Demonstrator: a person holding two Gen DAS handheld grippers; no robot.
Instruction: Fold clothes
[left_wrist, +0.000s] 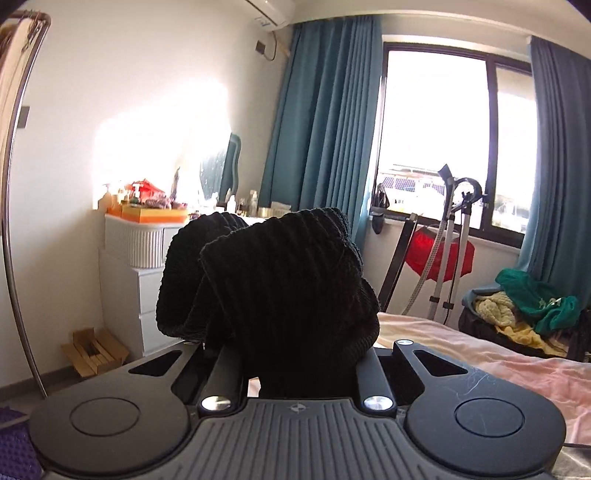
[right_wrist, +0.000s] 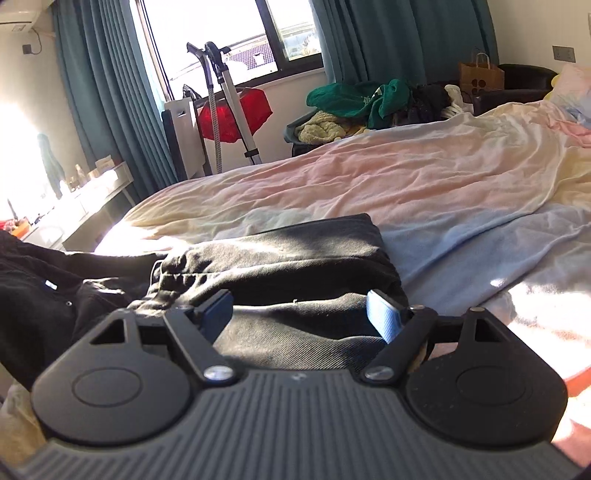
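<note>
Showing the left wrist view: left tool (left_wrist: 291, 347) clamped on a black ribbed garment (left_wrist: 273, 280), lifted and unfolded. Right wrist view: right tool (right_wrist: 301, 312), jaws apart, over dark trousers (right_wrist: 295, 254) apparently folded on the bed (right_wrist: 424, 177); clothes pile (right_wrist: 354, 107) remains.

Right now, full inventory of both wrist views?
knit garment: 1, black, bunched in the left jaws, lifted
trousers: 1, dark grey, folded on the bed
bedsheet: 1, pink, yellow and blue, over the bed
clothes pile: 1, green, yellow and black, beyond the bed
curtains: 2, teal, beside the window
drawers: 1, white, by the wall
left gripper: 1, black, jaws clamping the knit
right gripper: 1, black with blue pads, jaws wide over the trousers
</note>
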